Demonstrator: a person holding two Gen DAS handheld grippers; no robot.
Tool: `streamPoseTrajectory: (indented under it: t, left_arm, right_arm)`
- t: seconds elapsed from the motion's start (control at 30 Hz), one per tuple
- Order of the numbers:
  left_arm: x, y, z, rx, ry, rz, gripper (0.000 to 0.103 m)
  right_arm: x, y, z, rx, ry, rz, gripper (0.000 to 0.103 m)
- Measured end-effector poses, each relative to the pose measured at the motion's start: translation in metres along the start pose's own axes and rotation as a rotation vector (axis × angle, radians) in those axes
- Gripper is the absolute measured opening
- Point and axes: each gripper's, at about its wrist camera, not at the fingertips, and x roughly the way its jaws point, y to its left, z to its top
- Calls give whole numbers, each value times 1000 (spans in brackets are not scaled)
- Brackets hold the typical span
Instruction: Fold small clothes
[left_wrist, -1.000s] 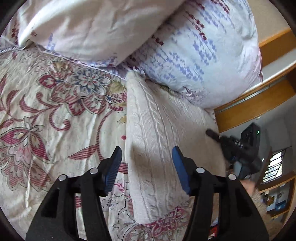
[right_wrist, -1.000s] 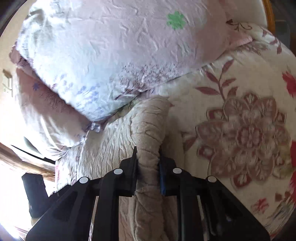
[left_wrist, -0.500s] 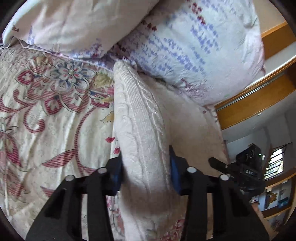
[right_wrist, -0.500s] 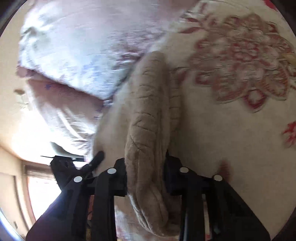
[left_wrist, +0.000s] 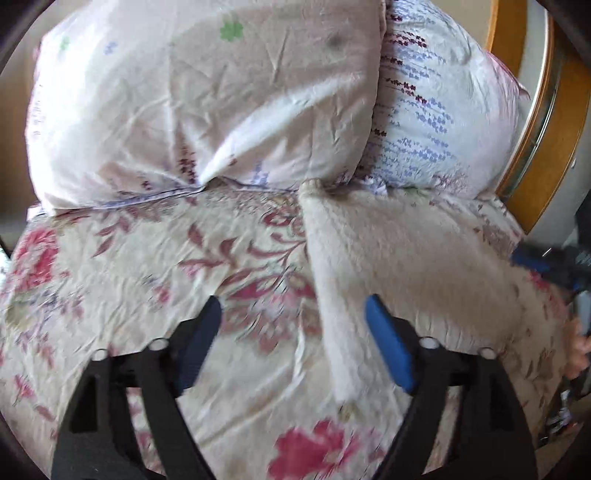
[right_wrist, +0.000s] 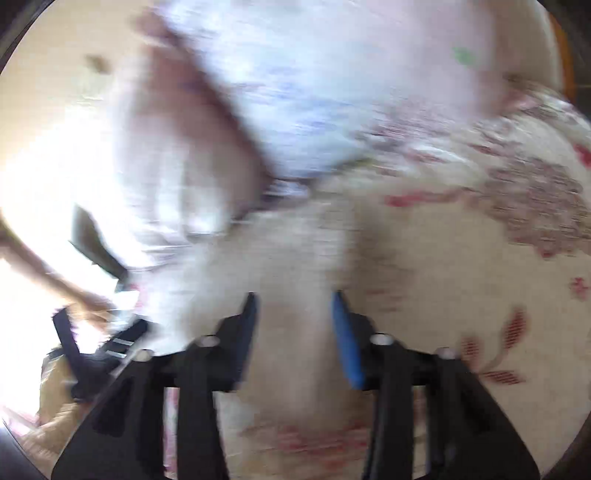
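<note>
A cream cable-knit garment (left_wrist: 399, 266) lies folded flat on the floral bedspread (left_wrist: 147, 280), its far corner against the pillows. My left gripper (left_wrist: 293, 328) is open and empty above the spread, its right finger over the garment's left edge. In the blurred right wrist view the garment (right_wrist: 295, 258) lies ahead; my right gripper (right_wrist: 293, 325) is open, its fingers apart over the cloth, holding nothing. The right gripper also shows at the right edge of the left wrist view (left_wrist: 554, 266).
Two pillows lean at the head of the bed: a pale pink one (left_wrist: 207, 99) and a blue-flowered one (left_wrist: 436, 110). A wooden headboard (left_wrist: 546, 129) stands behind them at the right. The right wrist view is smeared by motion.
Both grippers have let go of the garment and opened. The garment, held up in a ridge half a second ago, now lies flat. Both grippers have drawn back.
</note>
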Motion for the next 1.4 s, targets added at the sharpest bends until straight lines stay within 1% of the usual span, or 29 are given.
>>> streamPoseTrajectory:
  t: [0.03,0.07,0.1,0.17,0.23,0.27,0.3,0.33,0.37,0.4,0.47,0.53,0.6,0.67,0.73,0.77,0.83,0.9,1.0,1.1,1.4]
  left_arm:
    - [-3,-2,-6,9,1,8,91]
    - [-6,-8,-13,17,7,10,94]
    - [-7,-13,-20,18,18,-1,95]
    - [-3,-21,-31,11,59,-29,95]
    - [10,-33,-39,-1,107,-24,95]
    - [14,-38,-42,-5,126,-10,95]
    - [18,-43,-45,-5,137,3,97]
    - [20,-47,-48,-5,145,13,98]
    - [22,-51,-49,0,150,17,99]
    - [23,-54,-52,7,152,18,100]
    - [26,-61,-54,26,162,33,101]
    - [32,-64,-56,42,181,48,101]
    - [38,-62,-58,28,200,53,101]
    - [38,-59,-58,28,189,61,101]
    - [36,-58,-60,24,180,58,101]
    - [35,-57,-61,25,174,57,101]
    - [34,-58,-65,45,163,69,101]
    - [32,-59,-70,61,142,81,101]
    - [30,-55,-71,39,132,95,101]
    - [31,-56,-69,42,131,107,101]
    - [33,-56,-68,45,131,102,101]
  right_arm:
    - [2,6,-7,-16,18,28,66]
    - [14,14,-16,-41,64,35,68]
    - [24,14,-22,-58,113,-14,68]
    - [46,3,-32,-60,215,-194,66]
    - [35,2,-38,-46,166,-233,66]
    - [26,7,-39,-70,136,-283,70]
    - [20,12,-40,-100,113,-364,81]
    - [12,19,-43,-128,84,-477,102]
    - [3,25,-51,-158,40,-593,102]
    - [2,25,-57,-170,30,-610,102]
    - [3,18,-75,-155,74,-561,102]
    - [6,17,-89,-140,114,-557,102]
    - [17,17,-101,-137,147,-554,102]
    - [24,18,-112,-169,161,-557,102]
    - [35,24,-115,-200,172,-568,102]
    - [38,27,-118,-225,168,-593,102]
    - [33,28,-121,-231,143,-591,102]
    - [33,29,-121,-228,141,-594,102]
    - [33,31,-119,-236,123,-592,102]
    - [30,28,-122,-255,73,-584,102]
    - [31,29,-122,-258,72,-580,102]
